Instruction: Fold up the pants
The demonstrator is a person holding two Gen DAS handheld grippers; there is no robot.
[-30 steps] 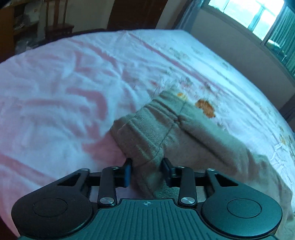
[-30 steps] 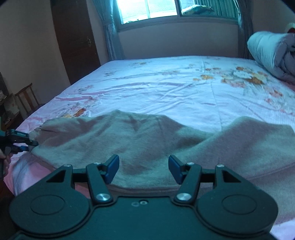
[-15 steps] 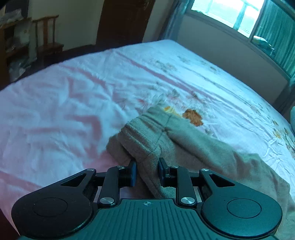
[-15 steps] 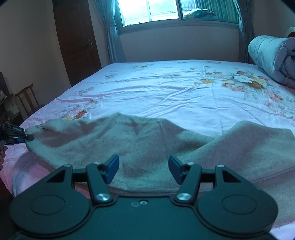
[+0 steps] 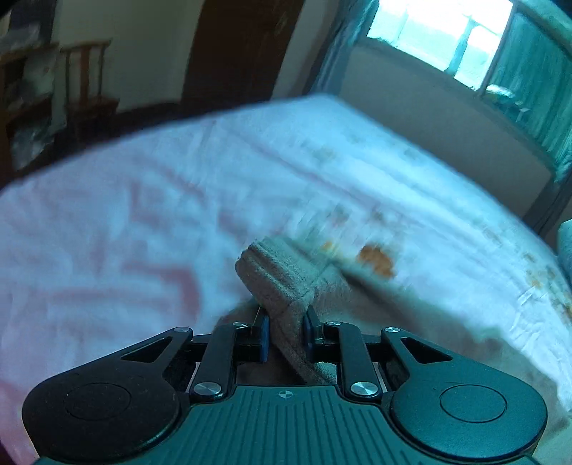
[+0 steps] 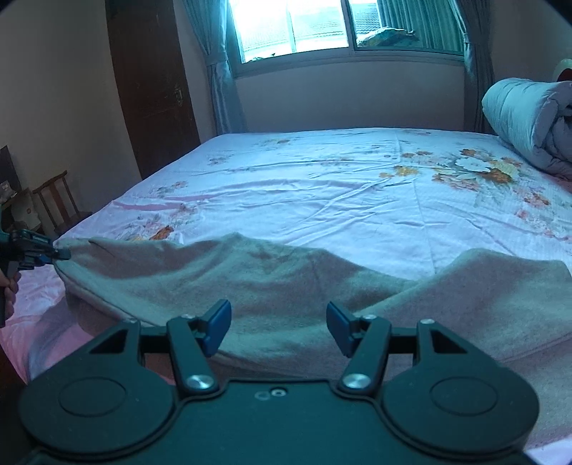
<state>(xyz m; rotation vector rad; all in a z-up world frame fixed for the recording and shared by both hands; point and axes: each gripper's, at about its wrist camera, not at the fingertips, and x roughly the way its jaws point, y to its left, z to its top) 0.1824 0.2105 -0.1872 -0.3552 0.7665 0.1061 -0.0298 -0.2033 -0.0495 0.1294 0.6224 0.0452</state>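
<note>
Grey-beige pants (image 6: 271, 282) lie spread across the near side of the bed, the two legs running to the right. My left gripper (image 5: 285, 334) is shut on the ribbed waistband (image 5: 282, 282) of the pants and holds that end lifted off the sheet. It also shows in the right wrist view (image 6: 46, 254) at the far left, pinching the waistband corner. My right gripper (image 6: 278, 328) is open and empty, low over the near edge of the pants around the crotch.
The bed (image 6: 339, 186) has a white and pink flowered sheet. A rolled duvet (image 6: 529, 118) lies at the far right. A wooden chair (image 6: 57, 204) and a dark wardrobe (image 6: 153, 82) stand left of the bed. A window (image 6: 321, 25) is behind.
My left gripper has closed on the waistband and lifted it, pulling the pants taut to the left. My right gripper has stayed open over the pants.
</note>
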